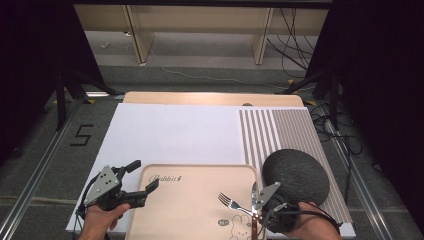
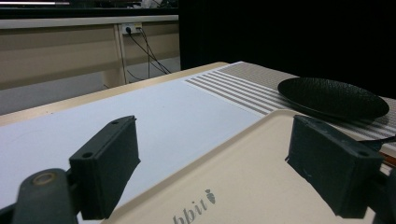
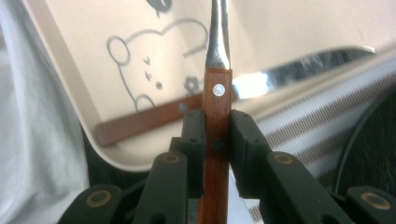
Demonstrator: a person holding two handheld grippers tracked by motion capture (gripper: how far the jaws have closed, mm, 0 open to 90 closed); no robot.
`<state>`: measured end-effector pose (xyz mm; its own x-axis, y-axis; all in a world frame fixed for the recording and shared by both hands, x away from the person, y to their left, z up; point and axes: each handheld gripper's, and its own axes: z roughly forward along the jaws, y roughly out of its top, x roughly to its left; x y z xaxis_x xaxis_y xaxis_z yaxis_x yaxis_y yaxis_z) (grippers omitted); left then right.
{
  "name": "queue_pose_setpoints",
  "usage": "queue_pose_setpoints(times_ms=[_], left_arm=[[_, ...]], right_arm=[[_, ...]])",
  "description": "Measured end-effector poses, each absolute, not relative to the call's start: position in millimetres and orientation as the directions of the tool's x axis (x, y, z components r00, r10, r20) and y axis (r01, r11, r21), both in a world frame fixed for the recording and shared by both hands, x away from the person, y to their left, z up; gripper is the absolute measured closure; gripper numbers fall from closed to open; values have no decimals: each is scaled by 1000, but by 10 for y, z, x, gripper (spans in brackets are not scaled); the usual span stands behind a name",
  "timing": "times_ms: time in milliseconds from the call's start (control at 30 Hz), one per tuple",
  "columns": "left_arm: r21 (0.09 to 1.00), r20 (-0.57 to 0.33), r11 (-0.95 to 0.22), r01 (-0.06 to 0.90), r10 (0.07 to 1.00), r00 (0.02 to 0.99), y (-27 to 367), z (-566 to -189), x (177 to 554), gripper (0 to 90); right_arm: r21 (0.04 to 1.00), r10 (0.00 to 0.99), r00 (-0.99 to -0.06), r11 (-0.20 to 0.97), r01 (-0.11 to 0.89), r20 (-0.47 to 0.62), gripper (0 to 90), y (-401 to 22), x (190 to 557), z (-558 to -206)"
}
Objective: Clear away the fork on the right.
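Your right claw [image 3: 217, 135] squeezes the brown handle of a fork [image 1: 231, 202] and holds it over the tray [image 1: 185, 210], with a knife [image 3: 196, 105] lying on the tray below. Your left claw [image 1: 142, 177] is wide open with nothing in it, at the tray's left edge. A black plate [image 1: 295, 175] sits on the worktop just beside the tray.

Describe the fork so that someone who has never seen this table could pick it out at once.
Find the beige tray with the rabbit drawing at the near edge of the table. At its right side the right gripper grips the fork by its wooden handle, tines pointing toward the middle of the tray. The knife lying on the tray beneath it has a similar wooden handle but a flat blade.
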<state>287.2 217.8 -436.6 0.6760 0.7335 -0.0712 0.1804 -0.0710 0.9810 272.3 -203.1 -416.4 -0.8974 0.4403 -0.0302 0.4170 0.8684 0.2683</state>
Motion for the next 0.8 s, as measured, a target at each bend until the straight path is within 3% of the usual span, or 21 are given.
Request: queue_pose_setpoints(times_ms=[800], left_arm=[[981,-69,-74,180,732,677,2177,-4366,2873,157]], right_arm=[[252,370,-927,894,371,53,774,-1396,2770,-4268]])
